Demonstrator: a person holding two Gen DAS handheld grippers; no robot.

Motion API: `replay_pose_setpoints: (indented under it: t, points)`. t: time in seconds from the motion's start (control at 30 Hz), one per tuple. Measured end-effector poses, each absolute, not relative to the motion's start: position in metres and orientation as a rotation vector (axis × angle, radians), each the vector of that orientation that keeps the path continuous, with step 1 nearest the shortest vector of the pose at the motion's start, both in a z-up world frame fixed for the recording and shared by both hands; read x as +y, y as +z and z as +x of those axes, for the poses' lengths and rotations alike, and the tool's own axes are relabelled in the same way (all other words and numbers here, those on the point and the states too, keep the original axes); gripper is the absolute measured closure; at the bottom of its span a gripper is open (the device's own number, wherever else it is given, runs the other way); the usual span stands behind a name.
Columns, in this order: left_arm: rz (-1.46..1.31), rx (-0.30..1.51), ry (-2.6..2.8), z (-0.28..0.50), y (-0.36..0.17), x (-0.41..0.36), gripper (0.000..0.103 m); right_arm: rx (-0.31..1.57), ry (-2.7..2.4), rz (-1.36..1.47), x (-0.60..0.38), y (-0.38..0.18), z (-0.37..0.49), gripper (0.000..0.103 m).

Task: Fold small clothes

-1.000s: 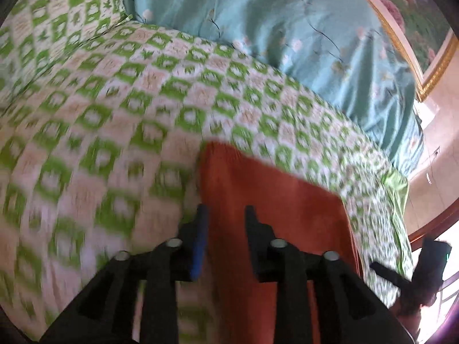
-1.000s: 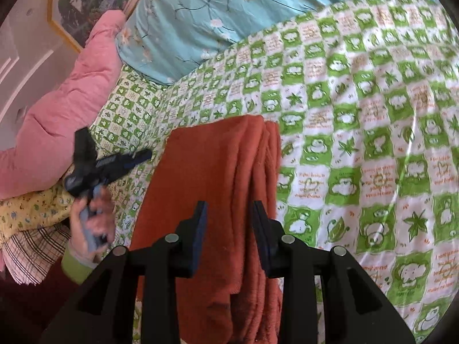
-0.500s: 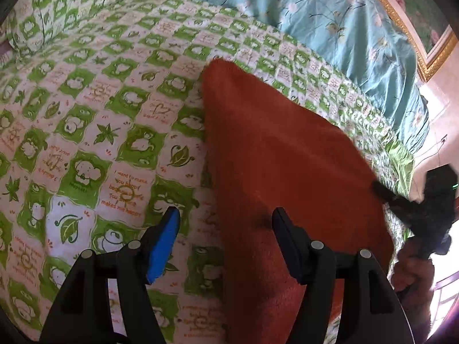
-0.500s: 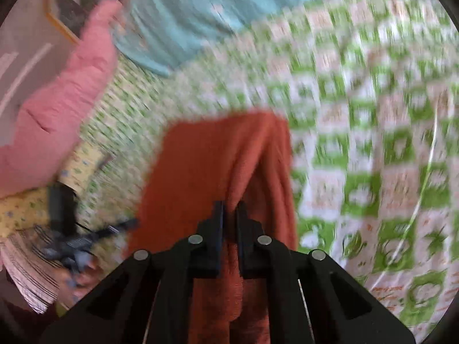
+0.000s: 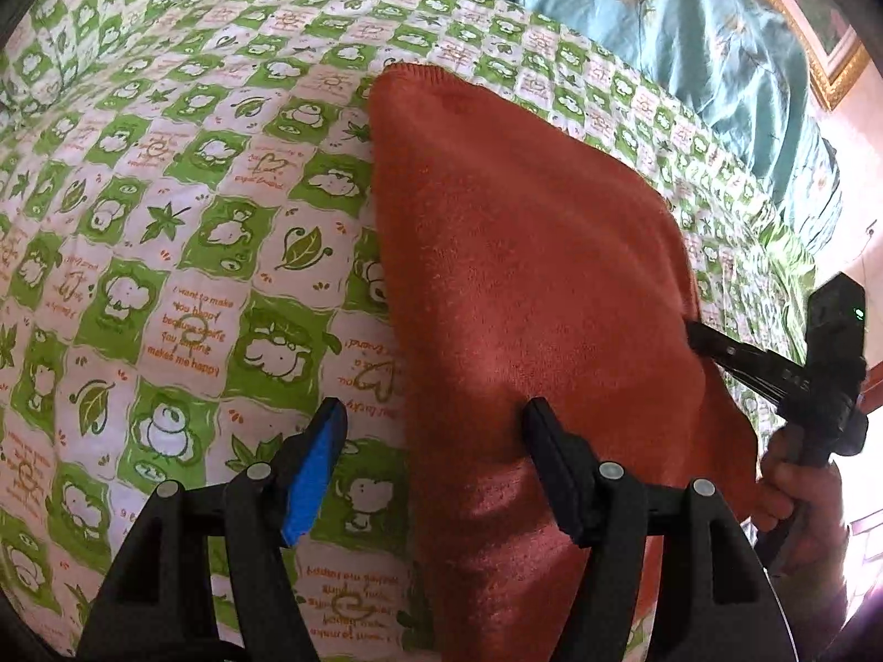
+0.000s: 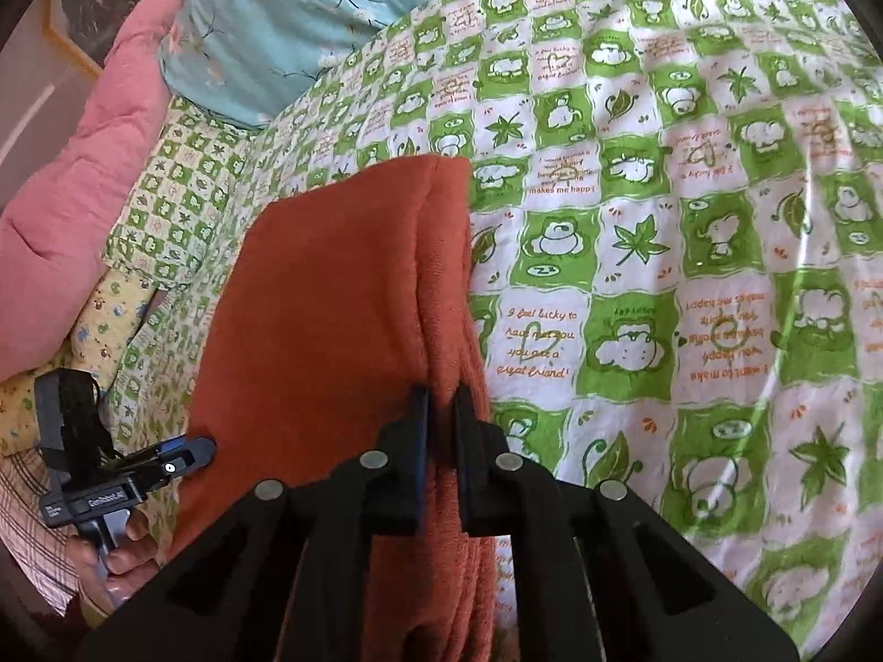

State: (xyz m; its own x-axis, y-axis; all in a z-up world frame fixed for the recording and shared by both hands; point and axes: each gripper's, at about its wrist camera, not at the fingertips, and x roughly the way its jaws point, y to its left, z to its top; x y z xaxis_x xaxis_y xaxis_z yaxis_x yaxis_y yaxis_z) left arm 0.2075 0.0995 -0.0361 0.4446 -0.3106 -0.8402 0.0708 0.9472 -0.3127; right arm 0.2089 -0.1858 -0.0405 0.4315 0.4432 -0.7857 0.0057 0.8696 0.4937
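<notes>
right gripper (image 6: 440, 405): nearest in its own view, at 6 o'clock; jaws drawn narrow and pinching the layered right-hand edge of the orange cloth, with fabric visibly between the pads; they have lately been closing and then eased a touch wider
left gripper (image 5: 433, 438): at 6 o'clock in the left wrist view; jaws stand wide and grip nothing; the blue pad hangs over the bedspread, the black one over the cloth, and the cloth's left edge lies between them
orange cloth (image 5: 530, 287): the task's thing, a thick fleecy piece lying on the bed, running from 6 o'clock up toward 12 in both views; already doubled, with stacked layers showing along its right side in the right wrist view (image 6: 342, 298)
progress: judged part-way; at least one fold is in, the top face is smooth, and one side is now clamped; a further fold or a squaring of the edges likely remains, then a set-down
green checked bedspread (image 5: 165, 231): bears the cloth, spreading from 9 o'clock across to 3
person's hand (image 5: 794, 474): at 3 o'clock in the left view, around the other tool's handle
pink cushion (image 6: 72, 209): at 9 o'clock, well apart from the cloth
blue floral pillow (image 6: 287, 16): farthest, at 11 o'clock
containers: no basket, box or drawer in either view, so nothing to report inside one
</notes>
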Motion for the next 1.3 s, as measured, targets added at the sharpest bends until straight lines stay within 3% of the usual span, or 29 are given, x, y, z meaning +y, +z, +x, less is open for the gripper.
replay_pose_setpoints:
  t: [0.17,0.53,0.57,0.63,0.67,0.8,0.97,1.3]
  points:
    - [-0.292,1.076,-0.258,0.194,-0.033,0.109,0.036,1.040,0.297,0.483,-0.191,-0.012,0.174,0.074]
    - [-0.281,1.105,-0.304,0.134,-0.036,0.110,0.038,1.061,0.338,0.511,-0.184,-0.025,0.102,0.073]
    - [-0.267,1.117,-0.309,0.130,-0.041,0.106,0.038,1.069,0.339,0.511,-0.184,-0.028,0.101,0.074]
    - [-0.253,1.120,-0.308,0.126,-0.045,0.102,0.039,1.068,0.344,0.515,-0.185,-0.028,0.099,0.096]
    - [-0.246,1.112,-0.308,0.124,-0.045,0.100,0.045,1.065,0.350,0.516,-0.185,-0.027,0.099,0.098]
    - [-0.253,1.116,-0.339,0.124,-0.041,0.093,0.066,1.040,0.368,0.433,-0.182,-0.006,0.103,0.098]
    - [-0.207,1.111,-0.349,0.119,-0.033,0.082,0.067,0.990,0.357,0.307,-0.184,0.025,0.108,0.099]
    - [-0.245,1.152,-0.369,0.120,-0.049,0.091,0.078,1.115,0.310,0.340,-0.188,-0.032,0.101,0.099]
